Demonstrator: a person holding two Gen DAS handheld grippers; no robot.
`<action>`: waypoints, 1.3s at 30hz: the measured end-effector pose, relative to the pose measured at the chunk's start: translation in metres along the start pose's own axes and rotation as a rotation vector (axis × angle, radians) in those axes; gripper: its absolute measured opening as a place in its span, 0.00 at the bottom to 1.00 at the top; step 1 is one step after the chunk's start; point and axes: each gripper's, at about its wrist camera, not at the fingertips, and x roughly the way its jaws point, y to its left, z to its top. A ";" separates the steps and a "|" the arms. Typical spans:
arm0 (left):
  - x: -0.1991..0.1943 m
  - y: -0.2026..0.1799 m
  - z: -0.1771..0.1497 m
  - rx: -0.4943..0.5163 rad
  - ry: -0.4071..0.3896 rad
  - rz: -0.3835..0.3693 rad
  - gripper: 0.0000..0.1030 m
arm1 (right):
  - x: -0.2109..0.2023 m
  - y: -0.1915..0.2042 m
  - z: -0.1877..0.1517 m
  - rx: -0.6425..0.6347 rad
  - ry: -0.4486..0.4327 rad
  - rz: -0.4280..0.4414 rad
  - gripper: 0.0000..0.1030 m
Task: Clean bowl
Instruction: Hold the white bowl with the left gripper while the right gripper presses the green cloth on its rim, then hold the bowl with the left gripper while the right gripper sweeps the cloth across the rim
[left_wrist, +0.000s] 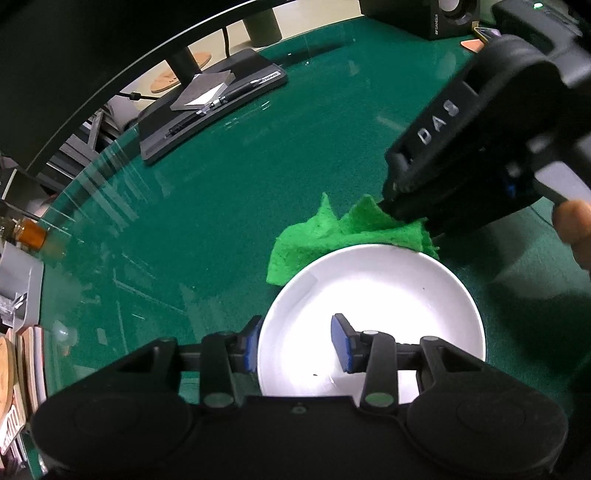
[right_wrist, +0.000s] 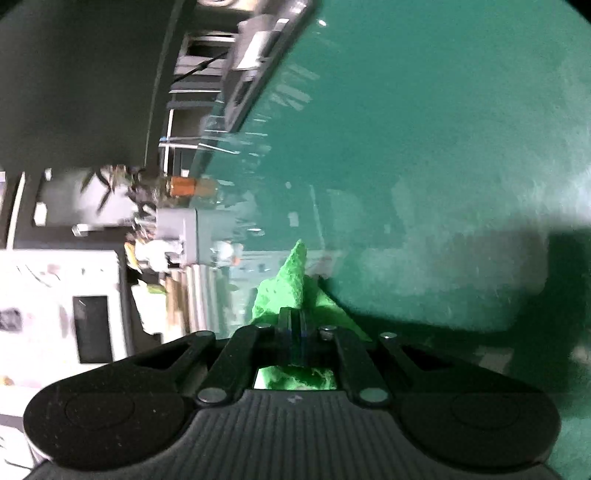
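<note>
Light: dim room, overhead glare blown out inside the white bowl (left_wrist: 369, 317).
Reflections: streaks on the glass-topped green table (left_wrist: 229, 229).
Shadows: dark along its right edge.
Blur: right wrist view smeared.
Distortion: fisheye bending, black corners.

Right hand-held gripper (right_wrist: 295, 325) clamped tight on the green cloth (right_wrist: 291, 284), one corner poking up past the fingertips, more bunched behind the jaws, all above the green tabletop (right_wrist: 424, 129), blurred clutter off left.
</note>
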 end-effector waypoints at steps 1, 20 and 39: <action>0.000 0.001 -0.001 -0.001 -0.002 -0.001 0.40 | -0.004 0.001 -0.002 -0.017 -0.002 -0.024 0.06; -0.002 0.000 -0.003 0.025 -0.012 -0.016 0.41 | -0.018 0.000 -0.016 -0.081 -0.001 -0.142 0.06; 0.010 0.019 0.010 -0.061 -0.078 0.056 0.48 | -0.006 -0.009 0.007 0.028 0.073 -0.117 0.05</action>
